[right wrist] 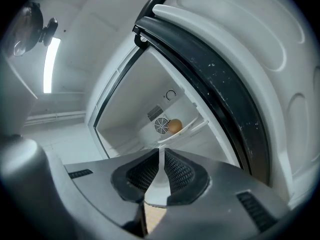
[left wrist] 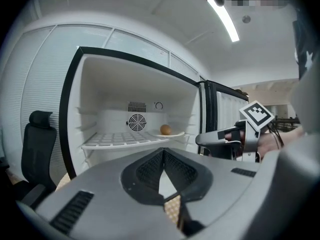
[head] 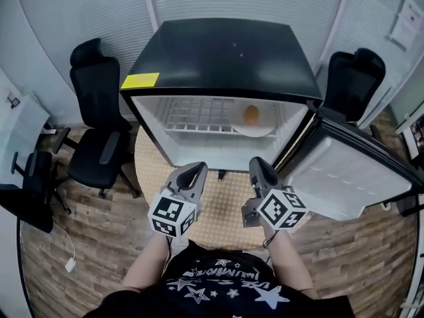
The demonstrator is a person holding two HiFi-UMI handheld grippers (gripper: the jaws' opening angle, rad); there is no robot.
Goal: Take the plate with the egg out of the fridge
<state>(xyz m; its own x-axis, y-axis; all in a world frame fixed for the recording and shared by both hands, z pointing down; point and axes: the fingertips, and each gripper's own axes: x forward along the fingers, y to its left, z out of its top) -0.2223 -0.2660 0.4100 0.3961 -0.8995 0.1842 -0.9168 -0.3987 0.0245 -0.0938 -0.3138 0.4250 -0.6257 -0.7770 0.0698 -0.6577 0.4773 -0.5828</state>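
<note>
A black mini fridge (head: 225, 52) stands open in front of me. On the right of its white wire shelf (head: 195, 116) lies a white plate (head: 262, 132) with a brown egg (head: 252, 114) on it. My left gripper (head: 193, 171) and right gripper (head: 259, 166) hover side by side in front of the fridge, short of the opening. Both are shut and hold nothing. In the left gripper view the egg (left wrist: 165, 129) and plate (left wrist: 175, 134) lie ahead, right of the jaws (left wrist: 163, 150). The right gripper view is rolled; its egg (right wrist: 174, 126) shows just above the closed jaws (right wrist: 161, 151).
The fridge door (head: 351, 171) hangs open to the right, close beside my right gripper. Black office chairs stand at the left (head: 99, 118) and back right (head: 354, 71). A round woven rug (head: 225, 207) lies under the fridge. A white adapter (head: 69, 265) lies on the wooden floor.
</note>
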